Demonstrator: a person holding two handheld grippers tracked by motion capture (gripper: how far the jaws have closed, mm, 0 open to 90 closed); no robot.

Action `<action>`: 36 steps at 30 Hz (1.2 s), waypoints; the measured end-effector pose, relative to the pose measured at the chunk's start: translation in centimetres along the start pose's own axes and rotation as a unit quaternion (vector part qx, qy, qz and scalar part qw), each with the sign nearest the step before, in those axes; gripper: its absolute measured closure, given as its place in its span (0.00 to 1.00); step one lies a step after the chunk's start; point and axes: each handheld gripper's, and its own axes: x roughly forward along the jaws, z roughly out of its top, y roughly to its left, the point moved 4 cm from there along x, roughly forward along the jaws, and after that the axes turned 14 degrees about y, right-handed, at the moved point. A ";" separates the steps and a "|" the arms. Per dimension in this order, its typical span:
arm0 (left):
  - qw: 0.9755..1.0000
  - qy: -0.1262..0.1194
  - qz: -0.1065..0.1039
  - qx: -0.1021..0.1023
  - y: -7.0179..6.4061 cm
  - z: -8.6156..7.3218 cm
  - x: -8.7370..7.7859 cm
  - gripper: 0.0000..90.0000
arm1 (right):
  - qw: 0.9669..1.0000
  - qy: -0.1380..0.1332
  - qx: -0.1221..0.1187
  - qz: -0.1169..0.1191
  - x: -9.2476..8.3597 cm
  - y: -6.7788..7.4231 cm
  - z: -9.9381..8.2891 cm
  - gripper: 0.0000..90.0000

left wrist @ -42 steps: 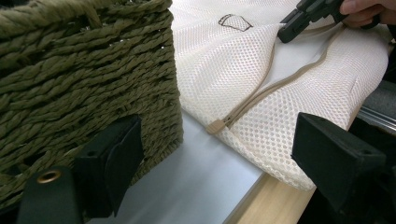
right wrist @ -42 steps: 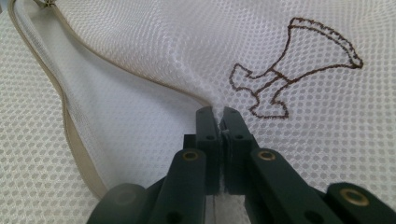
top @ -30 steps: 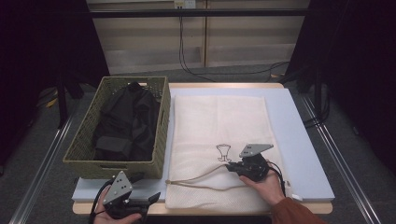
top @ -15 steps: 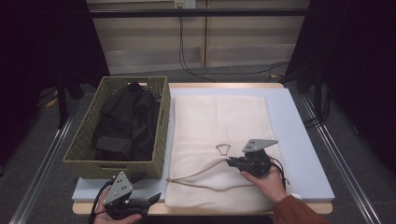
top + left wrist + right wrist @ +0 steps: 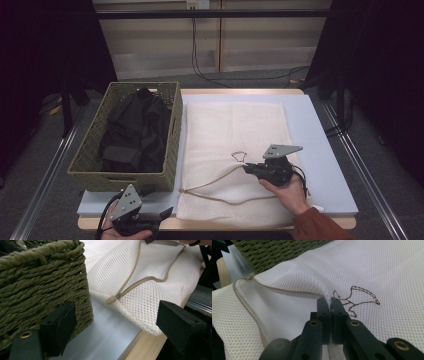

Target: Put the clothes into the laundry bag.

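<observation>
From the high view we see a white mesh laundry bag (image 5: 235, 150) lying flat on the pale blue mat (image 5: 320, 145) of the table, just beside a green woven basket (image 5: 90, 160) that holds dark clothing (image 5: 135, 135). The right gripper (image 5: 248, 169) sits over the bag's near half, below a small brown embroidered mark (image 5: 239, 156), with the bag's beige-edged opening (image 5: 220, 185) gaping toward it. The left gripper (image 5: 167, 212) rests at the table's near edge, in front of the basket, pointing toward the bag's corner. In the left gripper view we find its jaws standing wide apart with nothing between them; the basket's wall (image 5: 42, 287) is close on one side, the bag's corner (image 5: 140, 302) and its beige zipper pull (image 5: 111, 300) ahead. In the right gripper view the jaws are closed tight on a pinched fold of the bag's upper mesh layer (image 5: 324, 293), raising it off the lower layer (image 5: 279, 312) so the zipper mouth stands open, with the embroidered mark (image 5: 357, 298) just beside the pinch.
</observation>
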 end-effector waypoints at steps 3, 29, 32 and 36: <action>1.000 -0.011 -0.004 -0.008 0.1 0.1 -0.1 0.18 | 1.000 -0.014 -0.001 -0.004 -0.4 0.0 0.3 0.98; 1.000 -0.007 0.002 -0.006 -0.1 0.1 0.1 0.18 | 0.997 -0.073 -0.007 -0.022 -3.1 -0.5 4.3 0.98; 1.000 -0.006 0.002 -0.003 -0.2 0.1 0.0 0.18 | 0.997 -0.074 -0.004 -0.028 -3.2 -0.6 4.7 0.98; 1.000 -0.013 -0.003 -0.003 -0.2 0.2 0.0 0.18 | 0.997 -0.081 -0.006 -0.021 -3.6 -0.8 5.3 0.98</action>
